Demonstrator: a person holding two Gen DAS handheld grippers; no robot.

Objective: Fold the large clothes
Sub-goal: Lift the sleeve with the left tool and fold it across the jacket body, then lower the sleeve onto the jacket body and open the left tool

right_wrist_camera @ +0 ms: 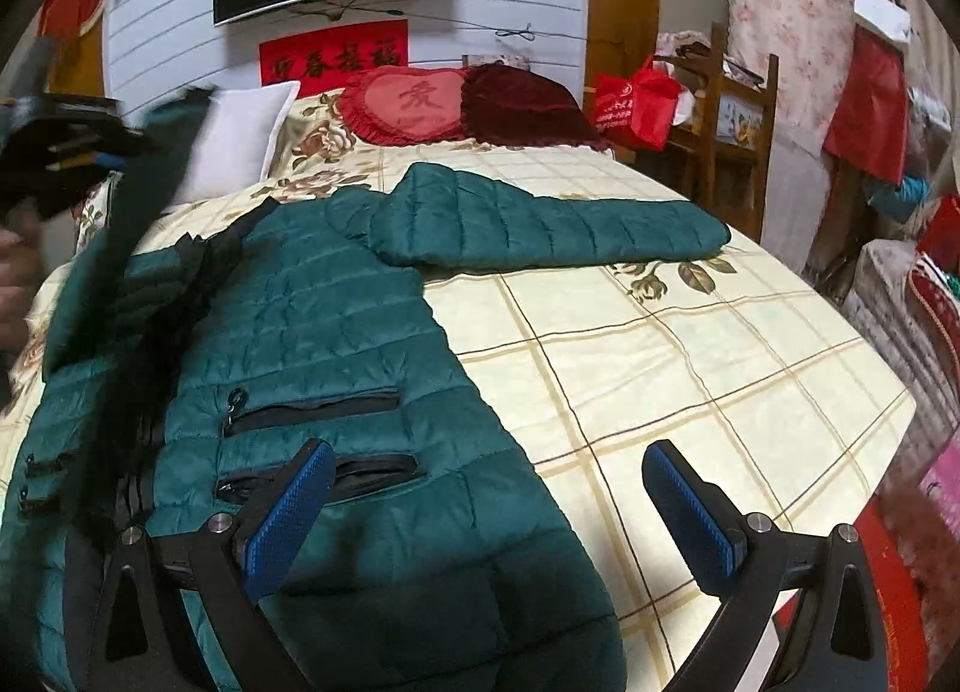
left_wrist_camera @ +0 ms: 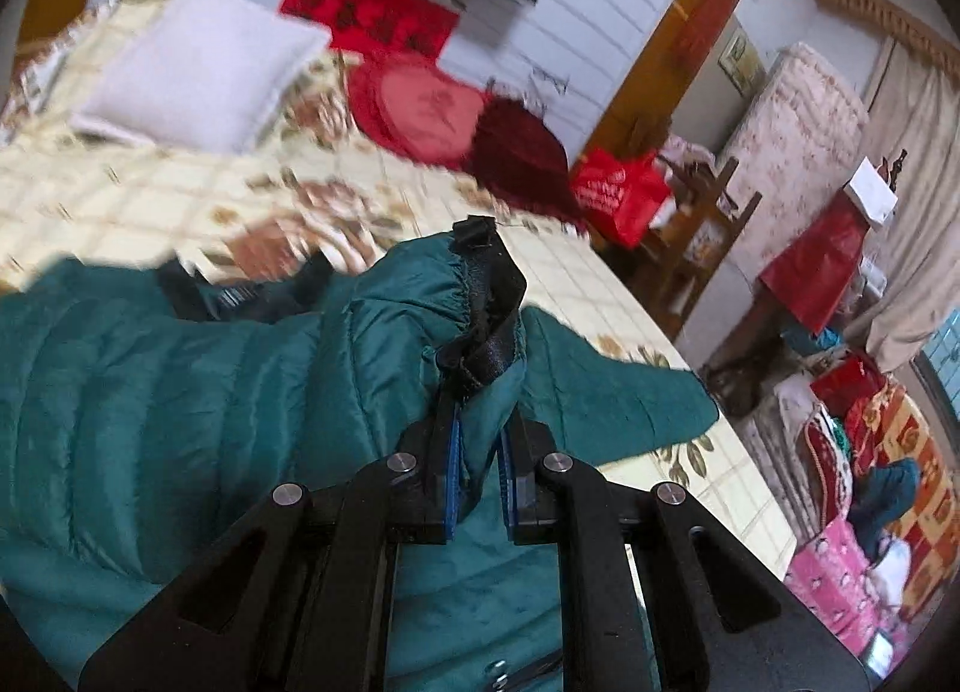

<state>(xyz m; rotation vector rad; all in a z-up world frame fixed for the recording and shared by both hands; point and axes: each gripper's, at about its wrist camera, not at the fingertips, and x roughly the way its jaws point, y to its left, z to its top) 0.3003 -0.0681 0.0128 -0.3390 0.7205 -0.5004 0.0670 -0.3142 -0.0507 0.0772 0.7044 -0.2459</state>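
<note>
A dark green quilted down jacket (right_wrist_camera: 336,320) lies face up on the bed, its right sleeve (right_wrist_camera: 540,230) stretched out to the right. My left gripper (left_wrist_camera: 480,296) is shut on the jacket's other sleeve near its black-trimmed cuff (left_wrist_camera: 480,326) and holds it lifted above the body of the jacket (left_wrist_camera: 150,392). It shows at the far left of the right wrist view (right_wrist_camera: 66,152) with the sleeve hanging from it. My right gripper (right_wrist_camera: 486,488) is open and empty, hovering over the jacket's lower hem and the bedsheet.
The bed has a cream checked floral sheet (right_wrist_camera: 660,368). A white pillow (right_wrist_camera: 240,134), a red heart cushion (right_wrist_camera: 414,104) and a dark red cushion (right_wrist_camera: 522,104) lie at the head. A wooden rack with a red bag (right_wrist_camera: 642,98) and piled fabrics (left_wrist_camera: 870,452) stand right of the bed.
</note>
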